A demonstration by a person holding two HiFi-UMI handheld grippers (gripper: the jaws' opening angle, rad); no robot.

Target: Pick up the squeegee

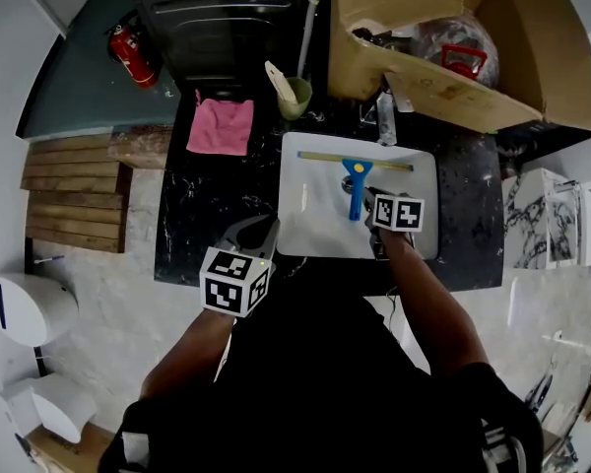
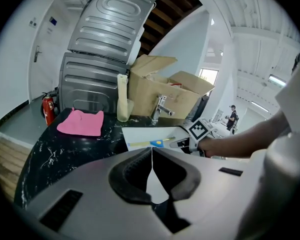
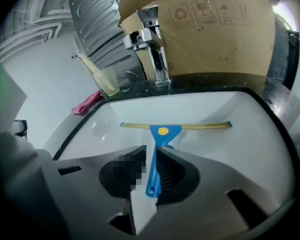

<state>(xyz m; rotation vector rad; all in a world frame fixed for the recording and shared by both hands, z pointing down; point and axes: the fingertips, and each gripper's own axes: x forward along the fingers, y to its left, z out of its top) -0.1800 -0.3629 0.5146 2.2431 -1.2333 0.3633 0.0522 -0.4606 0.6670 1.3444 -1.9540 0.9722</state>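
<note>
A squeegee (image 1: 355, 180) with a blue handle and a yellow blade lies flat in the white sink (image 1: 305, 225), blade toward the faucet. In the right gripper view the handle (image 3: 155, 169) runs between the jaws of my right gripper (image 3: 151, 151), which stand slightly apart around it; the blade (image 3: 200, 126) lies just beyond them. In the head view my right gripper (image 1: 362, 197) reaches down into the basin over the handle's near end. My left gripper (image 1: 259, 233) hovers at the counter's front edge, left of the sink. Its jaws (image 2: 151, 151) meet, with nothing between them.
A black marble counter (image 1: 207, 205) surrounds the sink. On it lie a pink cloth (image 1: 221, 126) and a green cup (image 1: 294, 97) holding a brush. A chrome faucet (image 3: 152, 54) stands behind the basin, with an open cardboard box (image 1: 453, 37) beyond. A fire extinguisher (image 1: 130, 55) is at far left.
</note>
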